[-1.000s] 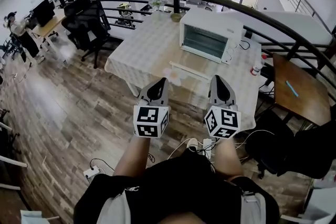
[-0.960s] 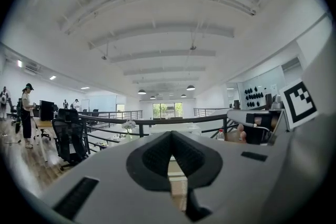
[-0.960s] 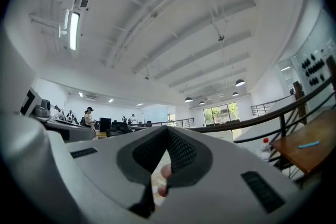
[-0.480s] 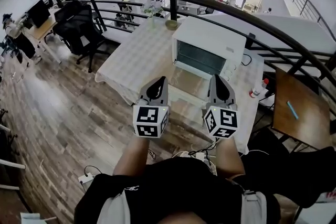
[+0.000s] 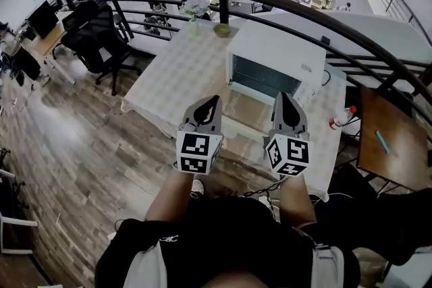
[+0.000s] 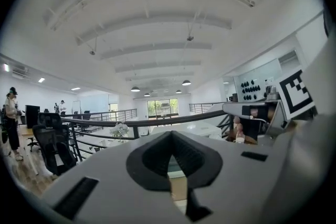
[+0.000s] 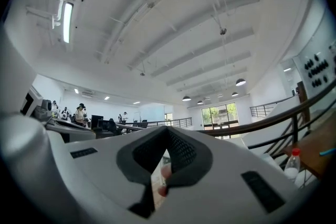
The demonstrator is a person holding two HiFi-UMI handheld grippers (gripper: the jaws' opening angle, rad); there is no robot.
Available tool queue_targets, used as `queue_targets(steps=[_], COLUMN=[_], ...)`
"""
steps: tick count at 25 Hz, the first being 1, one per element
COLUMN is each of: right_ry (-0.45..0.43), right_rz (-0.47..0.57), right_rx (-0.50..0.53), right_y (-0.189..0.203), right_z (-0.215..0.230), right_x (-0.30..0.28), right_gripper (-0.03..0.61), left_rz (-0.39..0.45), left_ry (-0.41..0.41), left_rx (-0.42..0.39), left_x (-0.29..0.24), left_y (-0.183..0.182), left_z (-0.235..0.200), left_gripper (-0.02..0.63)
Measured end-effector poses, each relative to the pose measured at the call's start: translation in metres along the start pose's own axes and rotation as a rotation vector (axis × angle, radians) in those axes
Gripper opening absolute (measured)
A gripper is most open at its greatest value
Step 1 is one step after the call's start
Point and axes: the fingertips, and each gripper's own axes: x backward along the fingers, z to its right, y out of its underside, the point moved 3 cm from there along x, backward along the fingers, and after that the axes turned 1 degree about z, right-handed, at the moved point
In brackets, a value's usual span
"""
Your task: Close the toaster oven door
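A white toaster oven [image 5: 277, 64] stands on a table with a chequered cloth [image 5: 175, 71]. Its door [image 5: 246, 114] hangs open, folded down flat toward me, and the dark cavity shows behind it. My left gripper [image 5: 213, 100] and right gripper [image 5: 282, 98] are held side by side in the air at the table's near edge, on either side of the open door and apart from it. Both stand shut with nothing in them. In the left gripper view the left gripper [image 6: 170, 135] has its jaws together, and the right gripper view shows the same of the right gripper [image 7: 167, 131].
A curved black railing [image 5: 270, 0] runs behind the table. A bowl [image 5: 222, 30] and flowers [image 5: 196, 7] sit at the table's far edge, a plastic bottle [image 5: 341, 119] at its right. A brown side table [image 5: 395, 145] is to the right, black office chairs [image 5: 94, 27] to the left.
I have come closer to the table: the oven and its open door now lie nearer, just ahead of both grippers. The jaws of both stayed shut.
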Motion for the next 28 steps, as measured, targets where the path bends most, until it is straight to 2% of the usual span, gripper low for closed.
queue_targets(steps=[7,9,15,20,25,28], right_ry=[0.051,0.055,0.058,0.060,0.081,0.102], right_rz=[-0.039,-0.052,-0.092,-0.122,-0.158,-0.176], right_rx=[0.005,0.006,0.011,0.022,0.033,0.044], right_y=[0.014,0.020,0.035,0.046,0.059,0.065], right_z=[-0.025,-0.032,-0.047,-0.051,-0.046,-0.042], right_x=[-0.018,-0.022,-0.028,-0.034,-0.031,-0.032], right_gripper=[-0.009,-0.009,-0.009,-0.009,-0.009,-0.009], left_rz=[-0.025,-0.045,-0.149,-0.203,-0.284,-0.332], left_ry=[0.097,0.119,0.133,0.133,0.191,0.222], left_rx=[0.048,0.049,0.052,0.040,0.087,0.070], left_x=[-0.008,-0.010,-0.012,-0.022,-0.031,-0.038], left_y=[0.013,0.024,0.073,0.116,0.163,0.191], left_z=[-0.039,-0.047,-0.063,-0.072,-0.064,-0.061], left_gripper=[0.013,0.068,0.126,0.127,0.129,0.129])
